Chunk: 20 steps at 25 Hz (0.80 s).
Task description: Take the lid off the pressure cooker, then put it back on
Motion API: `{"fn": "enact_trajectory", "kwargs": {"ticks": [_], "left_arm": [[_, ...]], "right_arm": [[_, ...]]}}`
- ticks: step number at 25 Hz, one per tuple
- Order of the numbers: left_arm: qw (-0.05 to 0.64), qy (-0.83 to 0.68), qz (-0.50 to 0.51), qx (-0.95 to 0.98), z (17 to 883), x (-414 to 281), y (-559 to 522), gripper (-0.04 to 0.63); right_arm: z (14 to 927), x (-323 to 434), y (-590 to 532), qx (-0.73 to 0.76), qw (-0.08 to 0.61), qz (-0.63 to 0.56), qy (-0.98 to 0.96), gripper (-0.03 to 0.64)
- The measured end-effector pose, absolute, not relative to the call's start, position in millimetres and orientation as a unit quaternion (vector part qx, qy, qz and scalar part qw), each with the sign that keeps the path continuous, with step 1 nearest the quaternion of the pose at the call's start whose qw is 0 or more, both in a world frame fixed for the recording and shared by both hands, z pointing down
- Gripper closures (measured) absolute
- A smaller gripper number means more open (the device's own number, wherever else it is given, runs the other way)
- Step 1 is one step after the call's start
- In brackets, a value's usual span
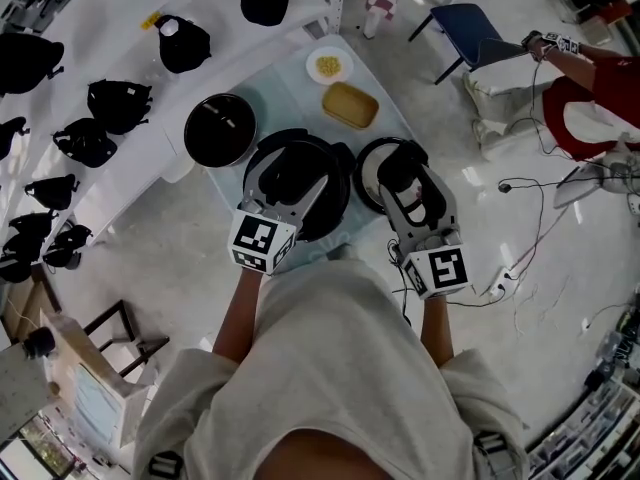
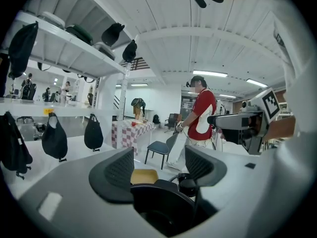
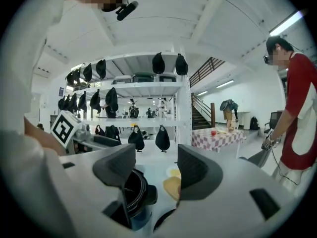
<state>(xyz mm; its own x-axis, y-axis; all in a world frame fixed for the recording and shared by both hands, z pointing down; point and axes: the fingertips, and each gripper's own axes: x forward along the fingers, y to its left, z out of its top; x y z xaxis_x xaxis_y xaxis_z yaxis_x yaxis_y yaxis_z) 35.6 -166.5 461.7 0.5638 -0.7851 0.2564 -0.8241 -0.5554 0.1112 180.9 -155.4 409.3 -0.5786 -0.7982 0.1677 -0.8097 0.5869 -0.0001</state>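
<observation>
The pressure cooker [image 1: 290, 158] sits at the near edge of the table [image 1: 290, 93], about midway along it. It is a wide black pot that looks uncovered from above. Its lid [image 1: 366, 168] lies on the table just to the cooker's right, toward the near right corner, clear of the pot's mouth.

The left gripper [image 1: 292, 190] hangs over the cooker with its jaws apart. In the left gripper view the pot's dark body shows low between them, and I can't tell whether either pad touches it. The right gripper [image 1: 405, 183] is above the lid, jaws standing wide with nothing between them, and its own view looks out level across the table.

Beyond the lid, along the far right edge, lies a yellow dish [image 1: 350, 105]. Past that, at the far corner, is a white bowl [image 1: 328, 66] with something yellow in it. At the left corner, just beside the cooker, rests a black round pan [image 1: 220, 128] with a silvery rim.

White shelving [image 1: 70, 78] hung with black bags [image 1: 118, 103] runs along the left of the table. Off to the right a person in a red top [image 1: 600, 88] stands near a blue chair [image 1: 470, 23], with cables [image 1: 530, 183] trailing over the floor.
</observation>
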Motion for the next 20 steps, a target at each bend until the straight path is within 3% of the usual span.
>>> {"fn": "enact_trajectory", "kwargs": {"ticks": [9,20], "left_arm": [[0.111,-0.455,0.084,0.879,462,37,-170,0.284],[0.111,-0.457,0.083,0.878,459,38,-174,0.284]], "right_arm": [[431,183,-159,0.455,0.101,0.053,-0.883,0.353],[564,216,-188,0.427,0.239,0.150,-0.859,0.330]]}}
